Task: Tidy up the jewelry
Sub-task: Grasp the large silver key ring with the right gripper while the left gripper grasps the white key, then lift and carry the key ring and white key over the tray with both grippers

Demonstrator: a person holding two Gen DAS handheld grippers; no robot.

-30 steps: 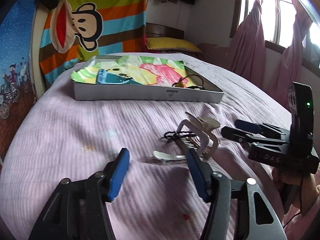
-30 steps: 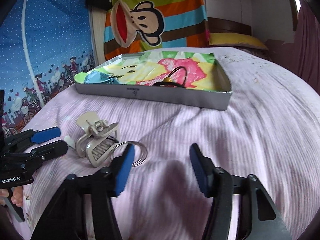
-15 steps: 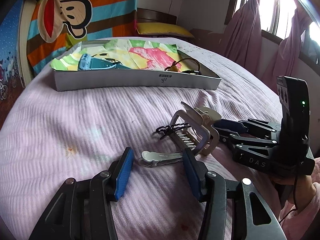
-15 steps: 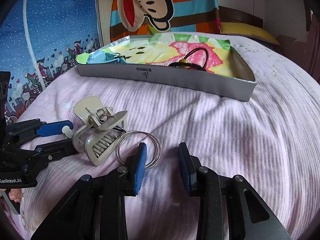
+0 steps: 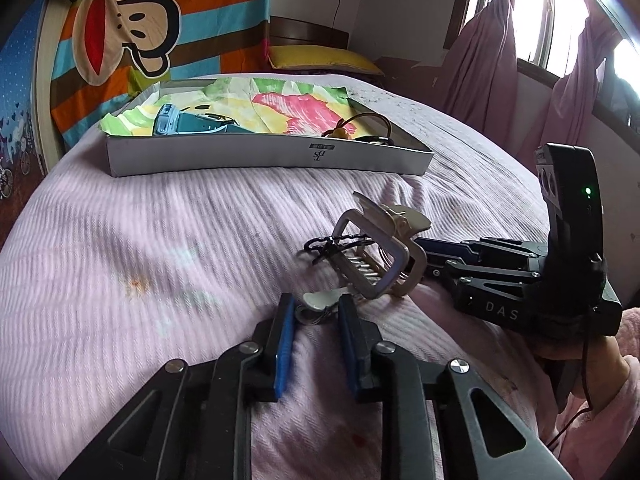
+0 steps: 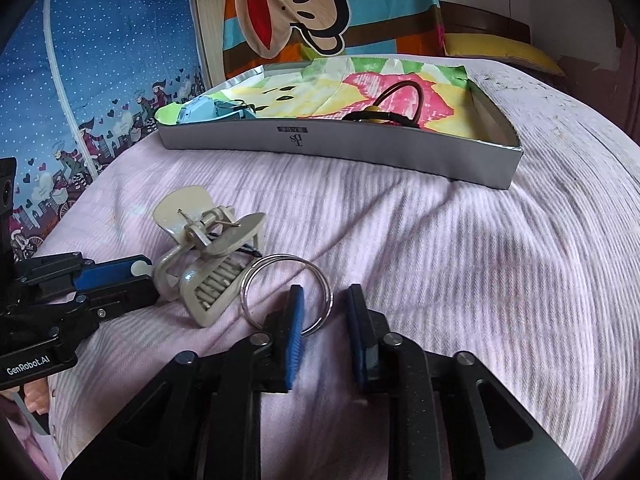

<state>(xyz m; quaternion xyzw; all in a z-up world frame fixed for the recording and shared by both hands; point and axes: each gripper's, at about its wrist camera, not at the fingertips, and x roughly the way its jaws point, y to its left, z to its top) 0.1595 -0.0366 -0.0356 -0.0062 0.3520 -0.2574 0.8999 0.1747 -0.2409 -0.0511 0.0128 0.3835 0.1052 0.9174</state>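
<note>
Left tool [image 5: 314, 312]: jaws narrowed around a small silver hair clip [image 5: 320, 304] on the bed [image 5: 160, 240], grip unconfirmed. Beige claw clip [image 6: 208, 256] lies mid-bed. Right tool [image 6: 324, 312]: jaws narrowly parted astride the metal bangles [image 6: 286, 292], not clamped.

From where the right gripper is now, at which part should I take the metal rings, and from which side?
Grip the near arc of the metal rings, coming from the near right. The rings lie flat on the bedspread, and their far left edge touches the beige hair claw, so only the near side looks free. The right gripper already has one open finger over that arc.
</note>
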